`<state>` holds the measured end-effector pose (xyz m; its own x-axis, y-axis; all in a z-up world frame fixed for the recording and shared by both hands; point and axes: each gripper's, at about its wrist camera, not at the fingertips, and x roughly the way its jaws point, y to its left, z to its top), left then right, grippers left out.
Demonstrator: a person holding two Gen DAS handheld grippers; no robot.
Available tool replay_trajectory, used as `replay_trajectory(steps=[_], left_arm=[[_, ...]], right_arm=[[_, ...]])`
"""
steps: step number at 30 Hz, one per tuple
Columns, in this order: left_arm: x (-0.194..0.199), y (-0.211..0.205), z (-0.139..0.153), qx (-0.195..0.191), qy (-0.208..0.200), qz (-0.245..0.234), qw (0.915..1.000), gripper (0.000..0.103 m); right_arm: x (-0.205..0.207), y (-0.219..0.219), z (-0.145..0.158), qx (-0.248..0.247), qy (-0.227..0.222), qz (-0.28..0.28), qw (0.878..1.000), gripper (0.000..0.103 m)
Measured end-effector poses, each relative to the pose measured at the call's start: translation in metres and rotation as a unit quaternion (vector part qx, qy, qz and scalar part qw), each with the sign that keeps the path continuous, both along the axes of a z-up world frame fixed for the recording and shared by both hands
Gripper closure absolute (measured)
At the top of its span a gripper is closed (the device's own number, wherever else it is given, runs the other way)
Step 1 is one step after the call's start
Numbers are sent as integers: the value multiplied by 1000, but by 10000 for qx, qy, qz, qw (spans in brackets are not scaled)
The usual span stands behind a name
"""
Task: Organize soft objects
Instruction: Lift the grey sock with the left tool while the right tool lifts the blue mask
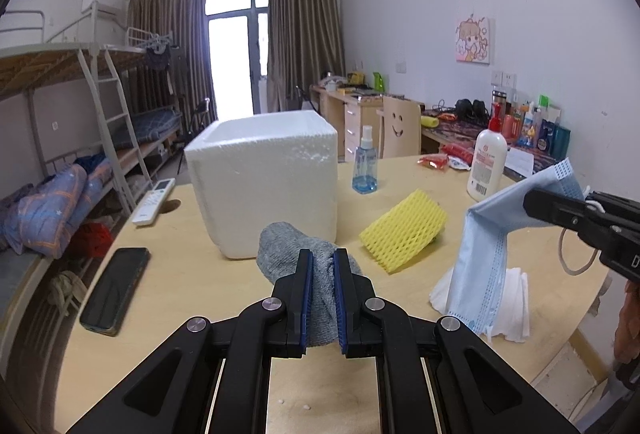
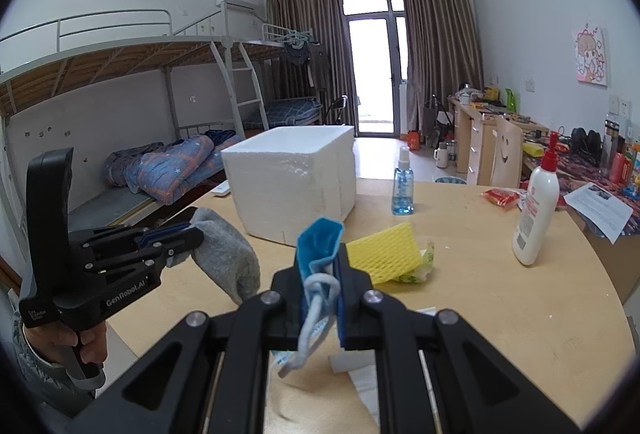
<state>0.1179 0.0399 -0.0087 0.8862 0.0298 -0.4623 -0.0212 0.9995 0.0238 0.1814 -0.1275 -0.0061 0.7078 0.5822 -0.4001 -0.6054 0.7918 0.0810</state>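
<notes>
My left gripper (image 1: 323, 254) is shut on a grey sock (image 1: 288, 246), held above the table just in front of the white foam box (image 1: 264, 182). In the right wrist view that left gripper (image 2: 192, 232) shows at the left with the grey sock (image 2: 228, 262) hanging from it. My right gripper (image 2: 322, 262) is shut on a light blue face mask (image 2: 320, 242), its ear loop dangling below. From the left wrist view the mask (image 1: 492, 234) hangs from the right gripper (image 1: 532, 202) at the right. A yellow foam net (image 1: 404, 230) lies on the table between them.
On the round wooden table (image 2: 500, 314) stand a blue spray bottle (image 1: 365, 164) and a white lotion bottle (image 1: 486, 162). A phone (image 1: 114, 288), a remote (image 1: 154, 200), white tissue (image 1: 516, 298) and red snack packets (image 1: 434, 161) also lie there. Bunk beds stand left, desks right.
</notes>
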Motion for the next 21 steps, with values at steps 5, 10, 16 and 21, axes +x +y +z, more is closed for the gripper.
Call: replay_trajectory(steps=[5,10,16,21], left_arm=[[-14,1,5,42,-116,37,9999,92],[-26,2,11,64,-251,75,9996,92],[-42,6,19,122,-438,175,9988,92],[-54,10,25,177,-617,331,9974,92]], right_arm=[[-8,2,1,48,-32,22,10000,89],[-15,2,2,102,-72,98,9999,89],[-24,10,3,134,-125,219,9996,89],[-28,16,3,159,-141,336,9992,89]])
